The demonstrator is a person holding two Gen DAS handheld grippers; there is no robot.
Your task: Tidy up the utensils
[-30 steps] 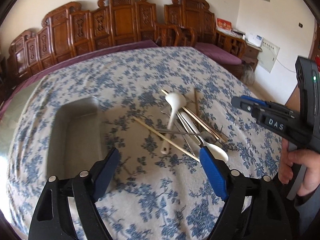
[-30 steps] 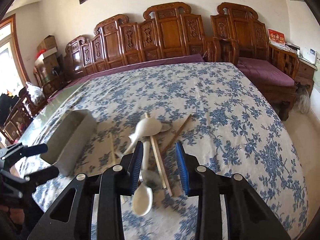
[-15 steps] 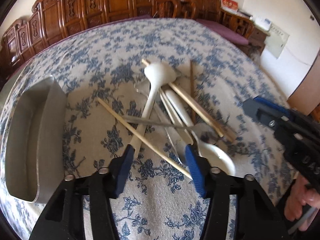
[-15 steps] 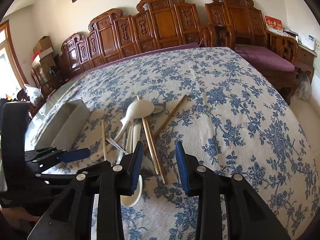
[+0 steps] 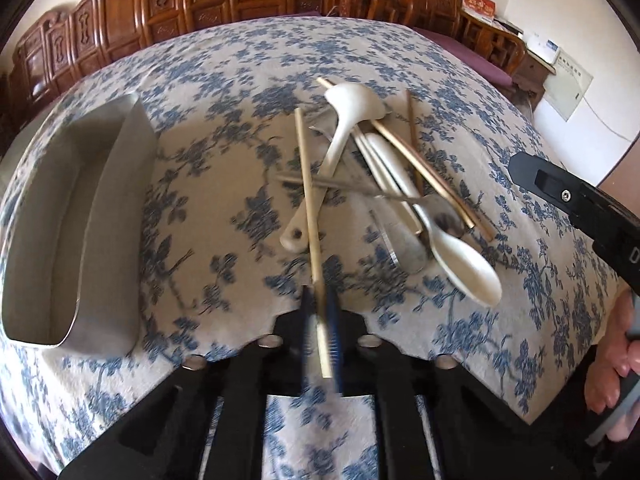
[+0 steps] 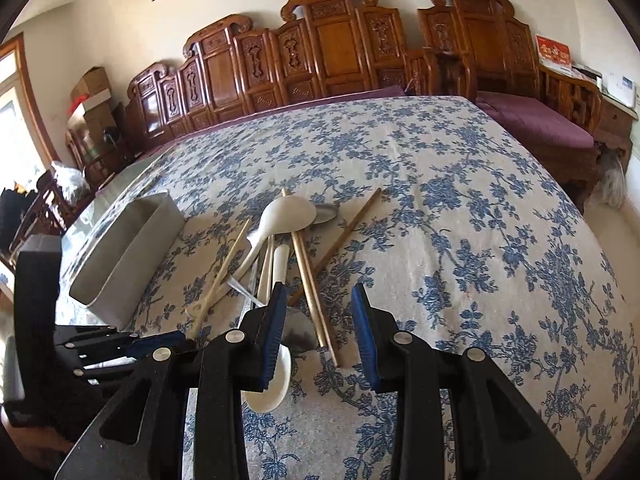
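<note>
Left tongs (image 5: 320, 320) have just been closing and are now clamped on the near end of a pale chopstick (image 5: 308, 200). Its far end still angles over the utensil pile (image 5: 384, 184), crossing the handle of the white ladle-type spoon (image 5: 340, 148). Grabbing the end probably keeps the pads off the tangle and lets the stick slide out lengthwise.

Right tongs (image 6: 318, 332) are partly apart with nothing gripped, hanging over the pile's near side above a pair of chopsticks (image 6: 312, 292) and the second white spoon (image 6: 272, 380). Looks like they're waiting their turn.

Metal tray (image 5: 76, 232) sits on the floral cloth of the worktop (image 6: 460, 260), left of the pile, well apart and apparently empty. It's the likely drop target. Risk: dragging the stick could shift the thin metal utensil (image 5: 352, 188) lying across the pile.
</note>
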